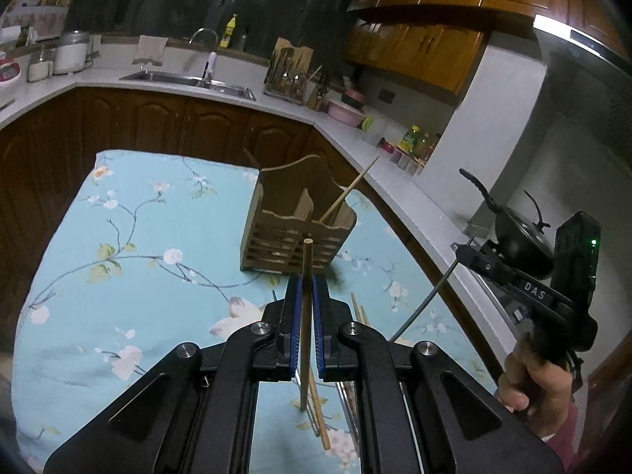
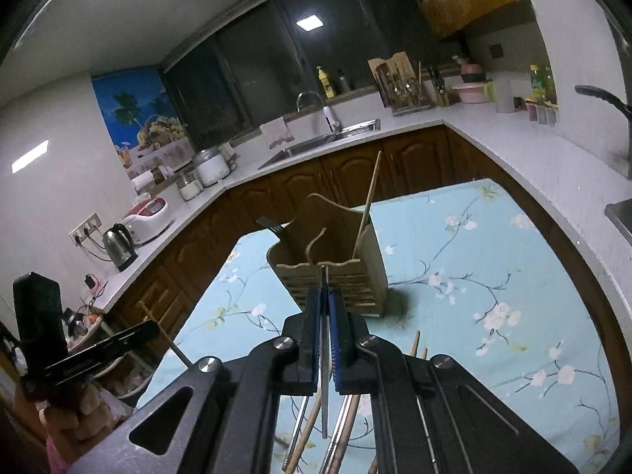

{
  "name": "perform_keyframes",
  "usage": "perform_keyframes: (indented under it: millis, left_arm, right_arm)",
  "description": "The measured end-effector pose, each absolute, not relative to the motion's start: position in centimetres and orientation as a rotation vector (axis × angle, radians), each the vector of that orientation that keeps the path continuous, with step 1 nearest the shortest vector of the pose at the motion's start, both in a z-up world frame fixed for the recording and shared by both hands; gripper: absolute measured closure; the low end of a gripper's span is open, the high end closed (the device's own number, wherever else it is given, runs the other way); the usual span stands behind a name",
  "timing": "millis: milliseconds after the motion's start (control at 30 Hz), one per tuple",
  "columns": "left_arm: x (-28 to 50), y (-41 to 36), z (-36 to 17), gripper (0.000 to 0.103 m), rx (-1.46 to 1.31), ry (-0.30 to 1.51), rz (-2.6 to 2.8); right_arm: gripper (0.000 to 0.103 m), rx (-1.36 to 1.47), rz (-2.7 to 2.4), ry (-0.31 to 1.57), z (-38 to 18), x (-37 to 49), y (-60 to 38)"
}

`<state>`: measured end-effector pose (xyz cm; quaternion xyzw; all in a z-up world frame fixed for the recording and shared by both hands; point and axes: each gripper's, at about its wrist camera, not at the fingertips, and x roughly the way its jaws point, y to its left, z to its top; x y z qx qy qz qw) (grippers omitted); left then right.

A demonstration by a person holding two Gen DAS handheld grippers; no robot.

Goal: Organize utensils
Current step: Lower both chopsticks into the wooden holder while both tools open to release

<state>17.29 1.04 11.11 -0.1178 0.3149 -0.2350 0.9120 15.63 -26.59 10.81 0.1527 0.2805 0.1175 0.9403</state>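
My left gripper (image 1: 307, 288) is squeezed tight on a round wooden chopstick (image 1: 305, 316), and my right gripper (image 2: 325, 304) is squeezed tight on a thin shiny metal stick (image 2: 324, 375). I think I should tip each one up and drop it slowly into a slot of the wooden holder (image 1: 294, 221) on the flowery blue cloth (image 1: 118, 256). More smooth sticks (image 2: 343, 422) lie on the cloth below.

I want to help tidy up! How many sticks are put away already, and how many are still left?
Done: one wooden chopstick already stands in the wooden holder, and a dark handle pokes out too. In hand: the left tongs pinch a wooden chopstick; the right tongs pinch a thin metal one. Left: several more utensils lie on the flowery cloth.
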Motion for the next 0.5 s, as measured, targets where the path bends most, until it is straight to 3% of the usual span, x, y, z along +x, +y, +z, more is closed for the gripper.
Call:
perform_keyframes:
  millis: [500]
  left_arm:
    - [18.9, 1.4, 14.3, 0.099, -0.262, 0.556, -0.487]
  right_arm:
    - [0.099, 0.312, 0.234, 0.523, 12.8, 17.4, -27.4]
